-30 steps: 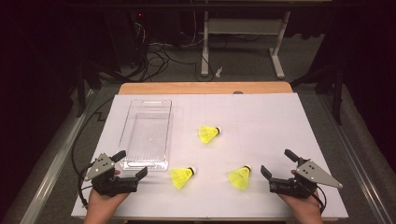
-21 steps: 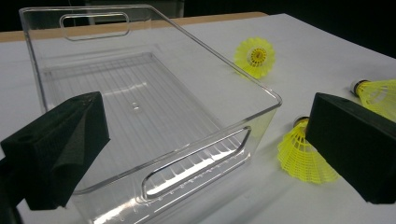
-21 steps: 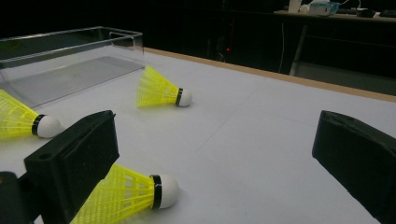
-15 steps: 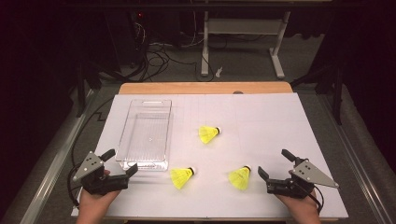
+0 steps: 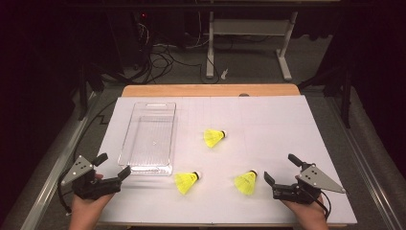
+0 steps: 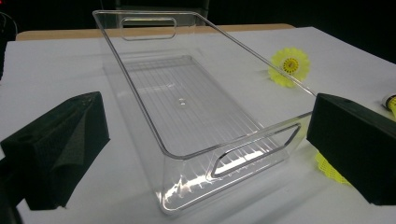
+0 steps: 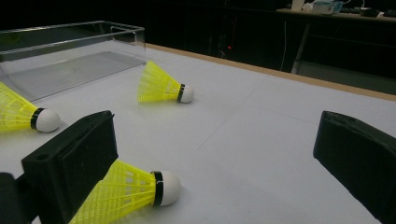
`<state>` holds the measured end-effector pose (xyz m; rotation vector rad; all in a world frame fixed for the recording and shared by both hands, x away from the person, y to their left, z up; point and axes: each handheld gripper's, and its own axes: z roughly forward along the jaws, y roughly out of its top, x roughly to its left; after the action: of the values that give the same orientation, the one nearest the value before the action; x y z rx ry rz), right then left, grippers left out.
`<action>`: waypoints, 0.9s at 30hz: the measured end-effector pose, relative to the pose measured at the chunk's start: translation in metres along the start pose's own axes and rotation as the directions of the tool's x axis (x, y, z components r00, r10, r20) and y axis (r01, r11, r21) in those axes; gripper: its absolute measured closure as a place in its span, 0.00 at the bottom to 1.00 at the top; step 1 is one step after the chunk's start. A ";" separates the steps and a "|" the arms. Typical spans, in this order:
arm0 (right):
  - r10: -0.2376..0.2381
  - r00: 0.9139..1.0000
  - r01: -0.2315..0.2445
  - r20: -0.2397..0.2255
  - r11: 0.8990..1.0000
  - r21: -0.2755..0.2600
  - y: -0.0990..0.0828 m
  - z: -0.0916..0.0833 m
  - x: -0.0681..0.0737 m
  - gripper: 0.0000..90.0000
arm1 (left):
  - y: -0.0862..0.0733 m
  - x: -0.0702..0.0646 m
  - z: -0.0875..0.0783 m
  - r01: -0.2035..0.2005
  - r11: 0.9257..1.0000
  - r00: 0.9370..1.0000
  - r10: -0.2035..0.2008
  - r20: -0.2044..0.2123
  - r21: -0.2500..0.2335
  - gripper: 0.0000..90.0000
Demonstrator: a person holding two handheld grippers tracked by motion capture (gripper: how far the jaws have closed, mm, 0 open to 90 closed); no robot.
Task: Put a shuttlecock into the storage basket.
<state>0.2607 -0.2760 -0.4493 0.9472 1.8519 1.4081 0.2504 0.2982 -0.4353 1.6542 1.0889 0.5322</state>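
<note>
Three yellow plastic shuttlecocks with white rounded cork tips lay on the white table (image 5: 268, 124), each on its side. Nearest on the right, one shuttlecock (image 5: 245, 182) lay just left of the right gripper (image 5: 279, 168), its tip pointing far-right; in the right gripper view it (image 7: 126, 191) sat beside the left jaw, untouched. The second shuttlecock (image 5: 186, 181) lay left of it, near the clear rectangular plastic bin (image 5: 150, 139). The third (image 5: 213, 137) lay farther off, mid-table. Both grippers rested low at the near edge, each held in a hand, jaws spread apart and holding nothing. The left gripper (image 5: 113, 166) pointed right, towards the bin's near end.
</note>
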 end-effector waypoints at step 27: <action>0.010 1.000 -0.010 -0.011 1.000 0.005 -0.002 0.000 0.000 0.00 | -0.009 0.006 0.013 0.008 0.974 1.000 -0.006 -0.010 0.228 0.00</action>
<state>0.2606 -0.2767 -0.4509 0.9545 1.8624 1.4177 0.2592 0.2971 -0.4494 1.8474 1.1977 0.4225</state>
